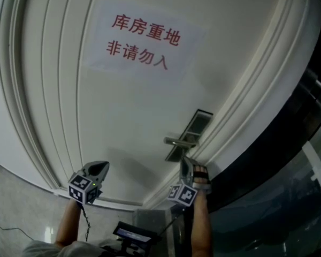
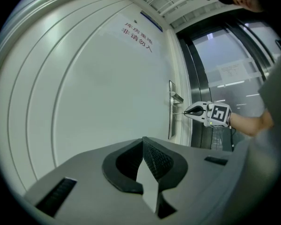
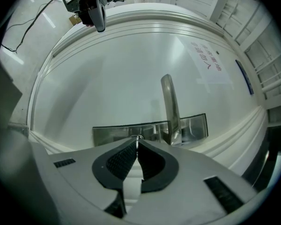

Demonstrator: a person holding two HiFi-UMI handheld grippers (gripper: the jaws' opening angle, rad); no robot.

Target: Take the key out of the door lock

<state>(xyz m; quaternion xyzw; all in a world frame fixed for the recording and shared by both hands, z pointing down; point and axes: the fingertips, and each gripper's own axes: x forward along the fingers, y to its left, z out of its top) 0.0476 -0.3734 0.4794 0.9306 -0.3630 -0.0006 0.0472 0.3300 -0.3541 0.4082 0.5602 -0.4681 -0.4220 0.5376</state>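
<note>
Right gripper view looks along the right gripper (image 3: 137,142), whose jaws are pressed together on the small metal head of the key (image 3: 138,137). Just past it lies the shiny lock plate (image 3: 117,132), with the handle (image 3: 171,102) sticking out beside it. The left gripper view shows the same from the side: the key is a thin line bridging the gripper's tip and the plate, so it appears to sit in the lock, not yet drawn out. The left gripper (image 2: 143,143) has its jaws closed on nothing and hangs well apart from the lock, facing the white door (image 1: 123,116) below the paper sign (image 1: 142,42). I judge the step in hand to be the grasp, made and ready for the pull. The next move calls for drawing the key straight back along its own line, away from the plate. It should not twist or tilt, since a sideways load could bind it in the lock or let it slip from so small a hold.
</note>
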